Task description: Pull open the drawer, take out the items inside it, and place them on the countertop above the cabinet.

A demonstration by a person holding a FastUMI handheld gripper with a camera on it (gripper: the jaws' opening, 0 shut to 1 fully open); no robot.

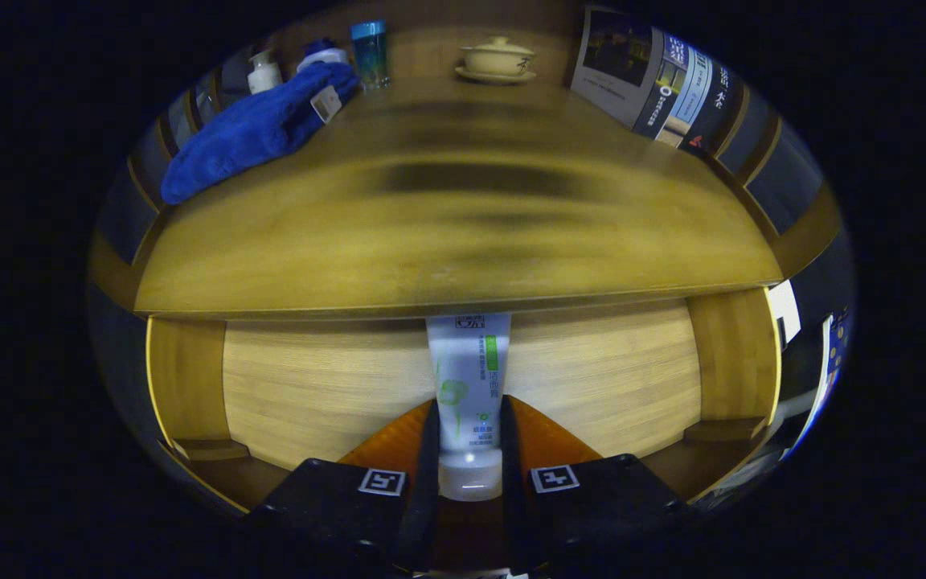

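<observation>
A white tube (469, 386) with green print stands between my fingers, cap end toward me, and my gripper (469, 434) is shut on it. Both fingers press its sides just above the cap. The tube hangs over the open drawer (318, 386), whose pale wooden bottom lies beneath and beyond the fingers. The tube's far end reaches up to the front edge of the wooden countertop (447, 233), which spreads out above the drawer.
On the countertop's far left lie a blue towel (258, 129), a white bottle (263, 72) and a blue-capped jar (370, 52). A lidded cream bowl on a saucer (497, 60) stands at the back. Printed boards (656, 80) lean along the right side.
</observation>
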